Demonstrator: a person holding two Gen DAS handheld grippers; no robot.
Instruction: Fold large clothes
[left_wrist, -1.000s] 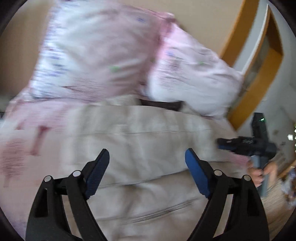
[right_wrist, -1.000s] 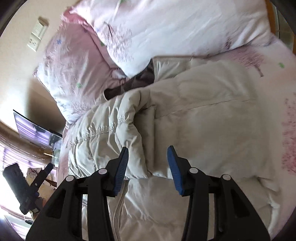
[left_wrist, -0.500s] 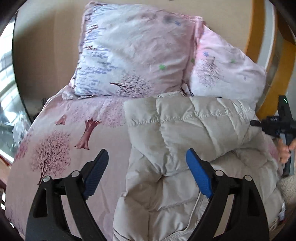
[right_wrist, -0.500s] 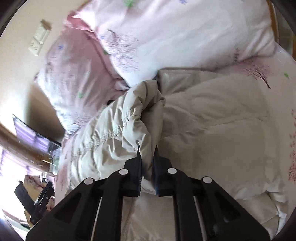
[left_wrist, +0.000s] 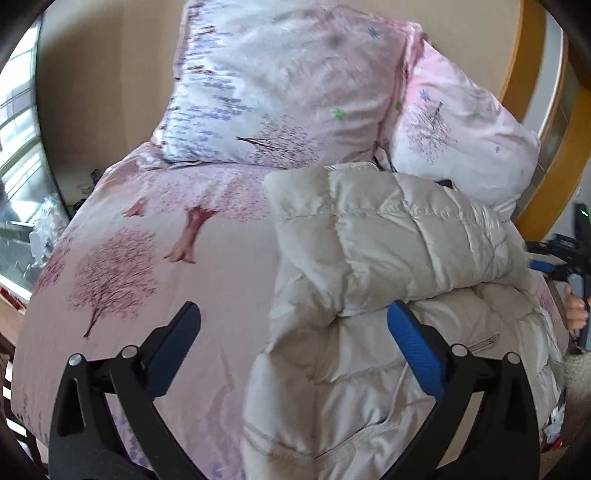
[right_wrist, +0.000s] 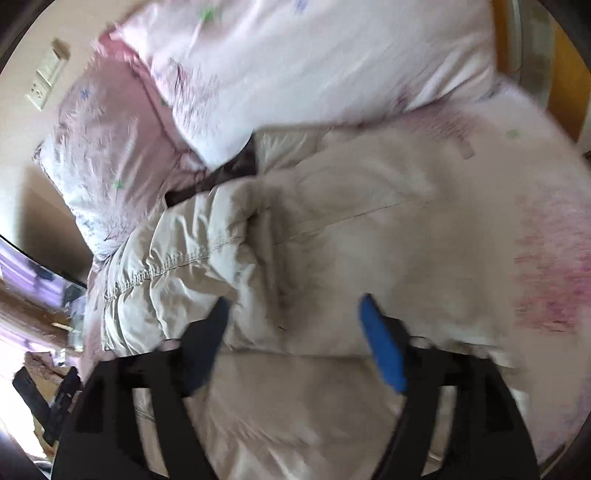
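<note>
Beige wall (left_wrist: 110, 74), window (left_wrist: 14, 122) at left, wooden frame (left_wrist: 546, 177), wall sockets (right_wrist: 46, 79).

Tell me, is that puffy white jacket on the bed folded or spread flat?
Partly folded. One quilted section of the jacket is doubled over onto the rest, which lies bunched on the pink bedspread; neither gripper holds it.

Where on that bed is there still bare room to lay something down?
The open patch is the pink tree-print sheet, bordered by the pillows above and the white puffer jacket beside it; the open left gripper hovers at its edge. The jacket's side, up to the second pillow, is crowded.
</note>
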